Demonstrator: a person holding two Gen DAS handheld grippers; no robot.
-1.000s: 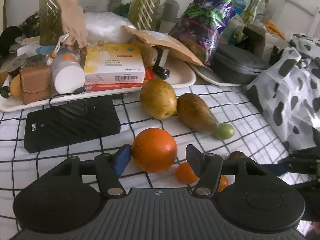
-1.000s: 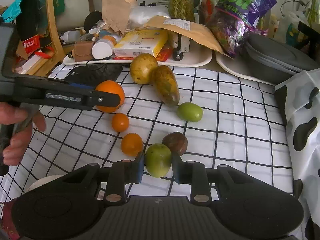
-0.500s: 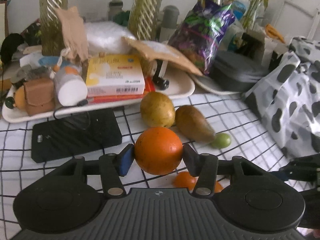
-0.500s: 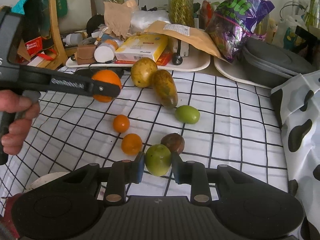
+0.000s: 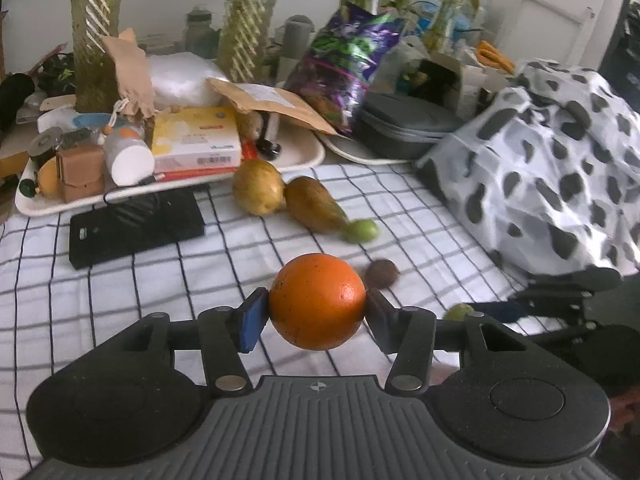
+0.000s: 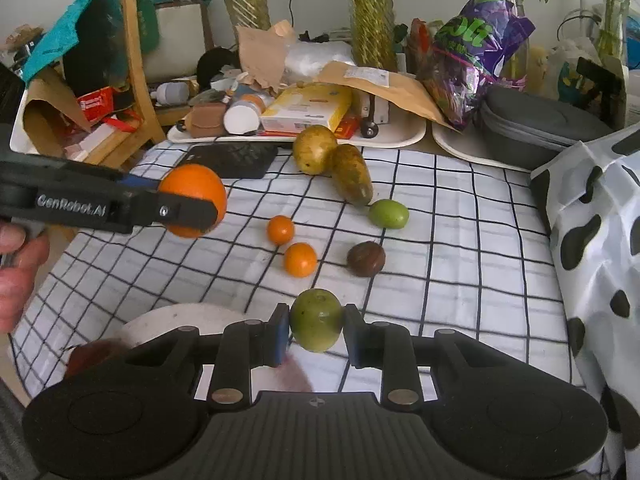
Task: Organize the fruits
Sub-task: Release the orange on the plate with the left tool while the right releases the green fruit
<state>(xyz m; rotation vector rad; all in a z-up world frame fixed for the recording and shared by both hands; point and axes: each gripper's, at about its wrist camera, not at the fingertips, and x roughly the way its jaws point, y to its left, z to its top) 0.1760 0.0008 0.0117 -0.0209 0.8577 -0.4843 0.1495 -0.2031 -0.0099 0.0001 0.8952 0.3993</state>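
I see left tongs (image 5: 317, 315): matt black plastic, blue rubbery pads, ribbed grey housing. Orange (image 5: 317, 301) between them, glossy pitted peel. Green fruit (image 6: 316, 319) in right tongs (image 6: 316, 334), smooth dull skin. Tabletop (image 6: 460, 248) under white checked cloth, creased. Purple bag (image 6: 476, 60) shiny foil. Envelope (image 6: 384, 84) brown matt paper.

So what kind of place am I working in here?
Most likely a lived-in home, not a lab: a checked tablecloth strewn with loose fruit, cluttered trays of household bits behind, and potted plants along the wall.
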